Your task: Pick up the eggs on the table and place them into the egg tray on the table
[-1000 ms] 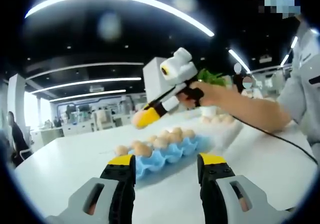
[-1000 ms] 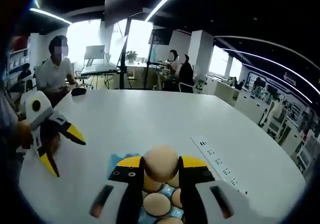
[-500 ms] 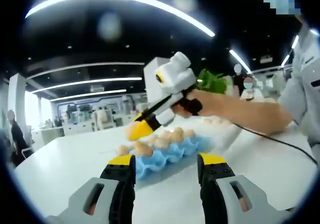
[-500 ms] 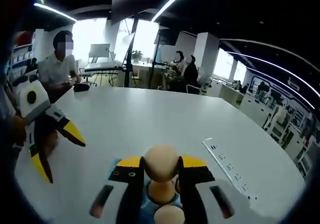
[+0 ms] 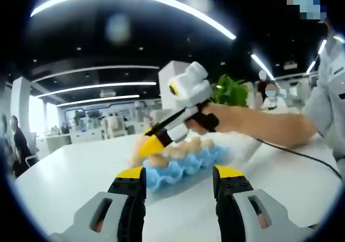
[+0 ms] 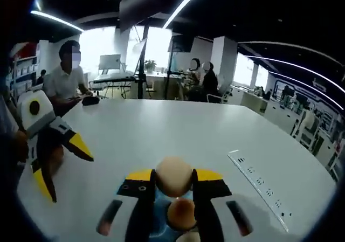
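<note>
The right gripper [image 6: 174, 191] has its fingers clamped on an egg [image 6: 173, 177] and hangs over the blue egg tray [image 5: 186, 164], which already holds several eggs. This looks like the placing step: lower the egg into a free cup, then release. The left gripper [image 5: 179, 184] waits with fingers apart above the white surface [image 5: 70, 172].
</note>
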`<state>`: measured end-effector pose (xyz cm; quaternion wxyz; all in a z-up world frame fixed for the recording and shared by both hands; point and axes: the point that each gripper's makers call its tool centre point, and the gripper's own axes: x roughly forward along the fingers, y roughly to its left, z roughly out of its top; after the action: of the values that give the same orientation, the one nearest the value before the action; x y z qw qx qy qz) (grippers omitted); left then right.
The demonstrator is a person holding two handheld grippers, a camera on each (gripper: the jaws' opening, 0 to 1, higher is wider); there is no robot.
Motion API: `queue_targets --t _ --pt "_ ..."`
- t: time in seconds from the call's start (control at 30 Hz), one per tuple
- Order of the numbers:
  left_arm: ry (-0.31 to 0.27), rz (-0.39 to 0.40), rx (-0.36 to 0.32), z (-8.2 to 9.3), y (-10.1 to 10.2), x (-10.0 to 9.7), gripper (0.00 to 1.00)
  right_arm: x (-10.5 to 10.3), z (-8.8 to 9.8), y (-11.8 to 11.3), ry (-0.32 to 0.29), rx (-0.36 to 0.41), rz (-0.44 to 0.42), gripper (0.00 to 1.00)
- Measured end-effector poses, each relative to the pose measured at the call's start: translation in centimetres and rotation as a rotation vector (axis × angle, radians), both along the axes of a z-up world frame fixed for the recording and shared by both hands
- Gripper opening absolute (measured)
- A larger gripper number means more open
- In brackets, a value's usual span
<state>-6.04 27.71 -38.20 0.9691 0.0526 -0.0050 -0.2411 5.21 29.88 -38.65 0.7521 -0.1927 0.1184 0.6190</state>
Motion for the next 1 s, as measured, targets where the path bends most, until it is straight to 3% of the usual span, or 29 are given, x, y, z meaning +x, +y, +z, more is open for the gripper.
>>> queue_targets --t 0.53,0.73,1.0 --pt "-0.005 0.003 -0.005 0.2 0.2 -0.1 0.5 0.0 -2.9 0.7 -0.054 -0.102 0.038 0.29" --pt "-0.007 0.005 -0.005 0.3 0.3 -0.1 0.5 0.1 -3.5 0.6 -0.098 -0.133 0.042 0.29" --pt "-0.005 0.005 -0.007 0.3 0.3 -0.1 0.5 0.2 -3.4 0.4 -0.098 -0.137 0.046 0.27"
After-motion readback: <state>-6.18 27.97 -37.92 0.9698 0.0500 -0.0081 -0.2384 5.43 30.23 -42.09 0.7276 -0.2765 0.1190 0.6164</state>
